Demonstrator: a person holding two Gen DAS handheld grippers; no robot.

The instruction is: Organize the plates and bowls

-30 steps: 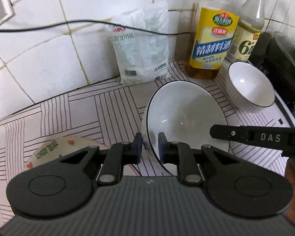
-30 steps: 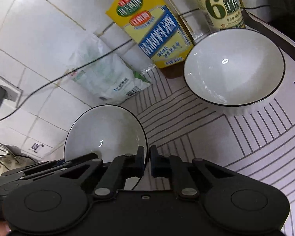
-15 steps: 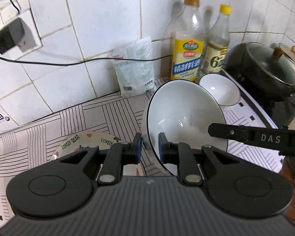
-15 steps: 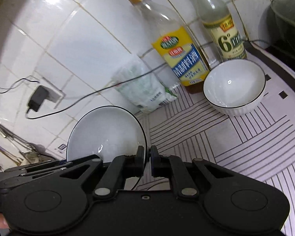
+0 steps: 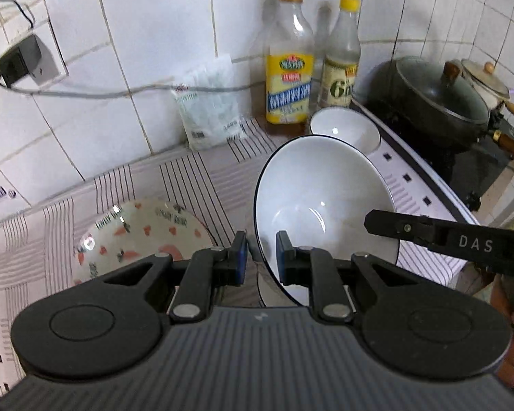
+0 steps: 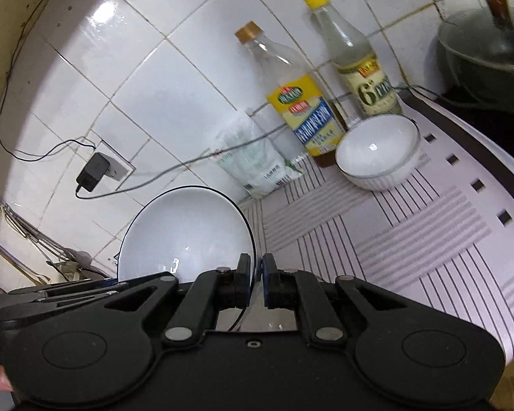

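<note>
Left wrist view shows the big bowl, clamped at opposite rims by the left gripper and right gripper, now lifted higher above the counter, ready for stacking.

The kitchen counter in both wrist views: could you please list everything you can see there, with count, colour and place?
Large bowl: one, white with dark rim, held tilted above the counter.
Small bowl: one, white, in front of the bottles.
Patterned plate: one, cream with red hearts, left on the counter.
Bottles: two, clear with yellow labels, by the wall.
Bag: one, white, leaning on the tiles.
Charger: one, black, plugged into the wall.
Pot: one, dark, lidded, on the stove.
Striped mat: one, pale, covering the counter.
Left gripper: closed on the large bowl's rim.
Right gripper: closed on the same rim.
</note>
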